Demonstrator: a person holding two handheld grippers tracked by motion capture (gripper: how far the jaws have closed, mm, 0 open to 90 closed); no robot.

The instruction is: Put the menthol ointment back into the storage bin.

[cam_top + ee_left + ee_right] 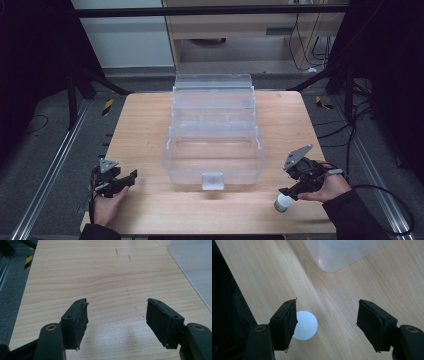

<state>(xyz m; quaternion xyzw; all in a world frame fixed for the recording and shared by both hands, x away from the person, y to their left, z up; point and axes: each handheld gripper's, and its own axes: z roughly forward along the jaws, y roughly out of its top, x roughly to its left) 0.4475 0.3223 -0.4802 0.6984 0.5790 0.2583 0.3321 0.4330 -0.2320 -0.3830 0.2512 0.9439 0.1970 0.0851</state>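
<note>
The right gripper [325, 323] is hovering wide open, gripping nothing, over a white ball [305, 325] at the table's [150, 125] five o'clock, seemingly lining up a pick, while the left gripper [116, 320], gaping empty at seven o'clock, is waiting clear of the open plastic box [214, 131].

High view: overhead, facing forward and down on the wooden table [150, 125].
Both gripper views sit low, near its surface; each apparently catches the clear box [195, 265].

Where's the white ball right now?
The white ball sits on the table near its front right corner, right by the open right tool. In the right gripper view it lies against the tool's left jaw, short of the clear box.
</note>
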